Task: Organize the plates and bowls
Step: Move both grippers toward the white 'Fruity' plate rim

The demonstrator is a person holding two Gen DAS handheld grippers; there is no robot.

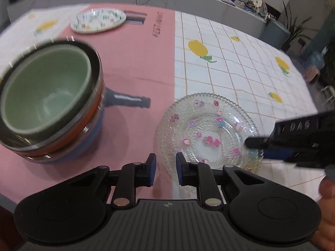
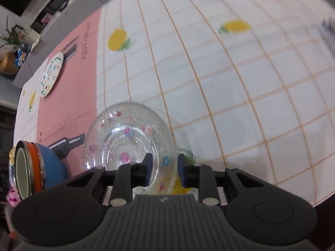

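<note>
We look along the left gripper (image 1: 165, 168), whose blue-padded jaws stand a little apart with nothing pressed between them; the near-left rim of the glass plate (image 1: 206, 131) lies in and just beyond the gap. The plate, clear and dotted with pink flowers, extends ahead and right of the jaws. The right gripper (image 1: 254, 146) reaches in from the right over the plate's far-right edge. Ahead and left of the jaws we see a stack of bowls (image 1: 50, 102): green innermost, orange below, blue lowest. Far ahead sits a floral plate (image 1: 98, 21) on the pink mat (image 1: 138, 67), over the tiled tablecloth (image 1: 240, 67).
</note>
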